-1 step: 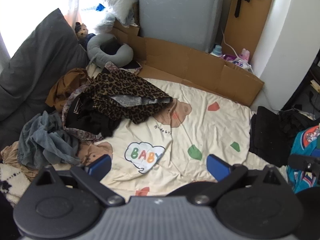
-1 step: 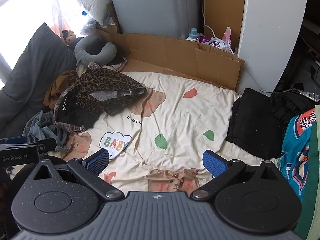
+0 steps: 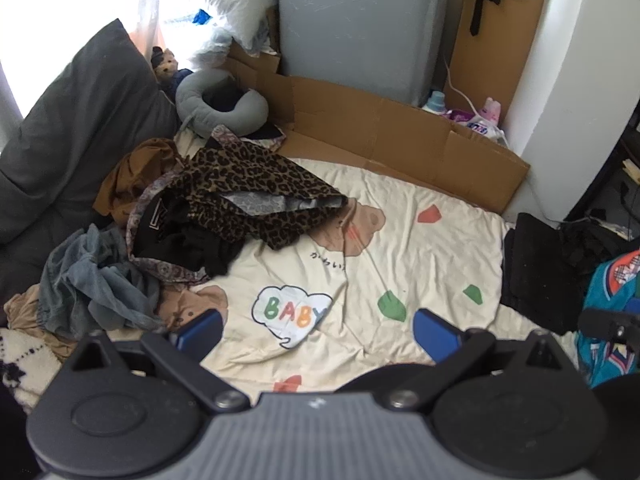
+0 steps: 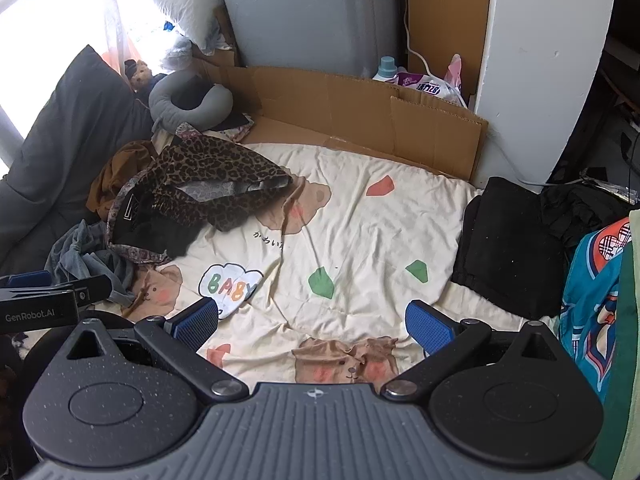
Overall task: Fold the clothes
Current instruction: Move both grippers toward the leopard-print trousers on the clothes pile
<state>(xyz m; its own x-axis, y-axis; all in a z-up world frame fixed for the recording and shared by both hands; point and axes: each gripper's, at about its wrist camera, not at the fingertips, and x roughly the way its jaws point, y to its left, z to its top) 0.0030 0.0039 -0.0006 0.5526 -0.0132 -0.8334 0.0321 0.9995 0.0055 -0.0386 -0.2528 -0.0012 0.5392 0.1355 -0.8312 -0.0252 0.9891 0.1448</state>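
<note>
At the far left a dark grey cushion (image 3: pixel 76 128) leans against the bright window, with a grey neck pillow (image 3: pixel 222 100) beside it at the far edge of the bedding. Nearer, along the left side, lies the heap of unfolded clothes: a brown garment (image 3: pixel 132 172), a leopard-print garment (image 3: pixel 256 188) draped over black clothing (image 3: pixel 188 240), and a crumpled grey-blue garment (image 3: pixel 88 284) closest to the camera. The grey-blue piece sits just beyond and to the left of the left gripper (image 3: pixel 318 330), whose blue pads (image 3: pixel 200 330) stand wide apart with nothing between them. The leopard-print garment lies well beyond those fingers, further into the scene.

The middle is a cream blanket (image 3: pixel 420 248) printed with bears and a "BABY" cloud (image 3: pixel 292 312), which shows between the left gripper's fingers. Flattened cardboard (image 3: pixel 400 136) runs along its far edge, in front of a grey cabinet (image 3: pixel 360 20).

The right gripper (image 4: pixel 312 322) also hangs over the blanket, its blue pads (image 4: pixel 430 328) spread wide and holding nothing; the clothes heap lies off to its left and further away. To the right, a folded black garment (image 4: pixel 508 244) rests on the blanket's right edge, apart from the fingers, with a teal patterned fabric (image 4: pixel 592 292) at the near right.
</note>
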